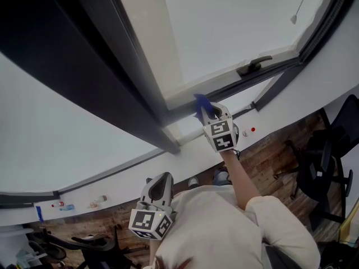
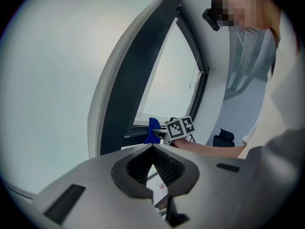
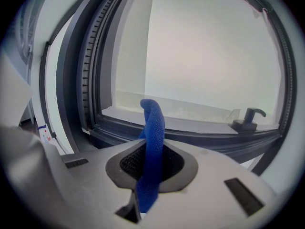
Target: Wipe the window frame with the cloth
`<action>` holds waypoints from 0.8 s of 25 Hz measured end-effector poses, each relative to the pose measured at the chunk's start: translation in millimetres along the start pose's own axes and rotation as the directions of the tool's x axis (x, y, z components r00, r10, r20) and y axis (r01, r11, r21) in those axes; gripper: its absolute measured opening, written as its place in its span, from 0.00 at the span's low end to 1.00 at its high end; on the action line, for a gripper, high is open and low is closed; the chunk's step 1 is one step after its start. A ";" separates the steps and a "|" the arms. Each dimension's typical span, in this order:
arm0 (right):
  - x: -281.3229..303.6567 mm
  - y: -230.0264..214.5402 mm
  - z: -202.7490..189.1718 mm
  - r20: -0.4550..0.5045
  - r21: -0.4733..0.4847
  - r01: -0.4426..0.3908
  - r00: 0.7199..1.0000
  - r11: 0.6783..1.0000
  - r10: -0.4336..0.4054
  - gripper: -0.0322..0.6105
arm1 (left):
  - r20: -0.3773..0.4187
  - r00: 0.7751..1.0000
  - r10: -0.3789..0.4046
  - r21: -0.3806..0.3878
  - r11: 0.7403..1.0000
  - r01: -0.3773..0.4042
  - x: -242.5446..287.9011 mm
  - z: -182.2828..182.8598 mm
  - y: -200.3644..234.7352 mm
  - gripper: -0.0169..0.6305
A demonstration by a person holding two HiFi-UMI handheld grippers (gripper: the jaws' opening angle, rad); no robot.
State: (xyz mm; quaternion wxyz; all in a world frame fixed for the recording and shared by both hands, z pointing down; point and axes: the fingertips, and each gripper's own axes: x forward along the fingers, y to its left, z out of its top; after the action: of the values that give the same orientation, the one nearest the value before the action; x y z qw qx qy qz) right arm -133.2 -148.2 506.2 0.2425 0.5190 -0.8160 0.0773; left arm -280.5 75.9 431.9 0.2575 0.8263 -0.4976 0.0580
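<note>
The dark window frame [image 1: 235, 86] runs under the pane, with its handle [image 1: 253, 66] to the right. My right gripper [image 1: 208, 112] is shut on a blue cloth [image 1: 201, 101], whose tip is at the frame's bottom rail near the corner; whether it touches I cannot tell. In the right gripper view the cloth [image 3: 153, 128] stands up from between the jaws of the gripper [image 3: 151, 163], in front of the rail [image 3: 190, 137] and left of the handle [image 3: 245, 118]. My left gripper [image 1: 161, 185] hangs low by the person's chest, away from the window. Its jaws [image 2: 153, 149] are shut and hold nothing.
A thick dark upright [image 1: 112, 66] of the opened window slants left of the cloth. A blind cord pull [image 1: 293, 19] hangs at top right. Below are the white wall ledge [image 1: 190, 147], a wooden floor, black office chairs [image 1: 325, 161] and bottles [image 1: 66, 207] by the wall.
</note>
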 end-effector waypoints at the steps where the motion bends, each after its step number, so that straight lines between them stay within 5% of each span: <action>1: -0.1 -1.0 -0.3 0.001 0.001 0.002 1.000 1.000 -0.002 0.13 | 0.000 1.000 -0.002 0.001 1.000 0.002 0.5 -0.2 -0.4 0.04; 20: -0.6 -18.3 -3.2 -0.001 0.029 0.031 1.000 0.999 -0.031 0.13 | -0.006 1.000 -0.019 -0.001 1.000 0.019 4.6 1.0 2.6 0.04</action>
State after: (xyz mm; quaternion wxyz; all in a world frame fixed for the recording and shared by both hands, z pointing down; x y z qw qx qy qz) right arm -115.8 -154.8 506.4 0.2365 0.5351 -0.8065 0.0855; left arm -280.5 70.8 433.6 0.2598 0.8306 -0.4892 0.0577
